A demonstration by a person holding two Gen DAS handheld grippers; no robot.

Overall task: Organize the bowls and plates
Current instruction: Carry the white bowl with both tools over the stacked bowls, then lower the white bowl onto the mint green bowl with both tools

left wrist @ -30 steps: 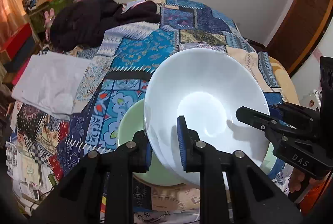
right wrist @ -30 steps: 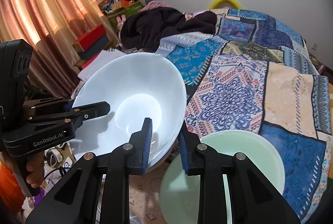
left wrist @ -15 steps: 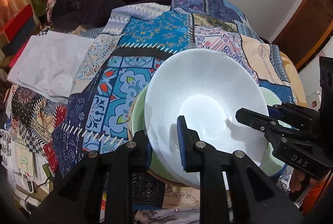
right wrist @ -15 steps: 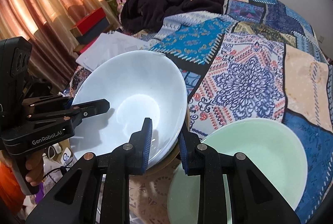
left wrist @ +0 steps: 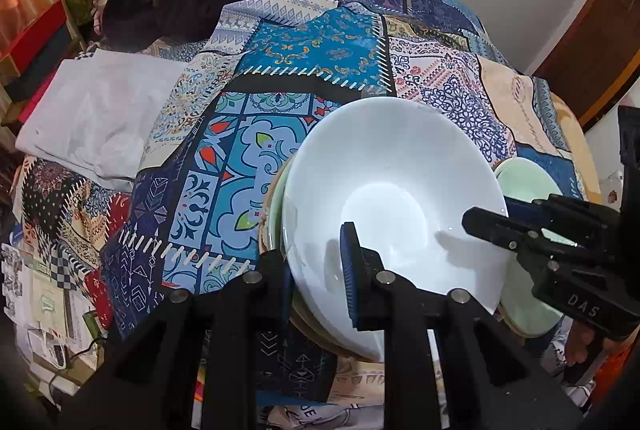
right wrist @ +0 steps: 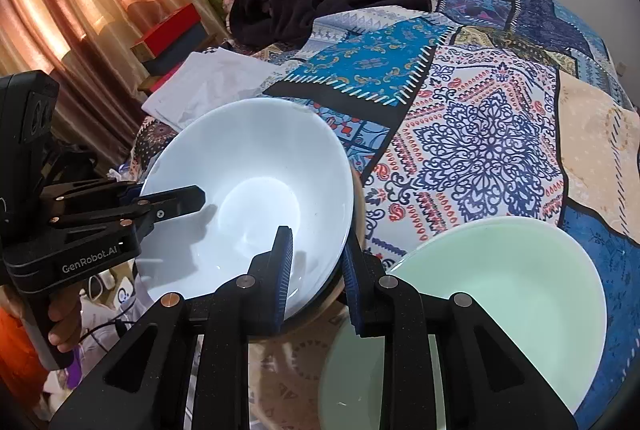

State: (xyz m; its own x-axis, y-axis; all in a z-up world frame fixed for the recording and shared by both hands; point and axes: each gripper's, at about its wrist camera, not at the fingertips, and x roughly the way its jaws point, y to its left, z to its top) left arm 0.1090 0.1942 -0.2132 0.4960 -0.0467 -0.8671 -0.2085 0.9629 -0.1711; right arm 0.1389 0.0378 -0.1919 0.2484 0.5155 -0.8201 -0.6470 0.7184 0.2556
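I have the white bowl (left wrist: 392,206) pinched by its rim on two sides: my left gripper (left wrist: 316,270) clamps the near edge, my right gripper (right wrist: 316,270) the opposite edge, each with one finger inside. The bowl hangs tilted over the quilt (left wrist: 304,50), above other dishes, with a green bowl (right wrist: 500,290) just beside it.

1 white bowl (left wrist: 394,190), 1 green bowl (right wrist: 496,294), 2 tools, left tool (left wrist: 318,270) and right tool (right wrist: 316,270), 1 bed (right wrist: 480,110).
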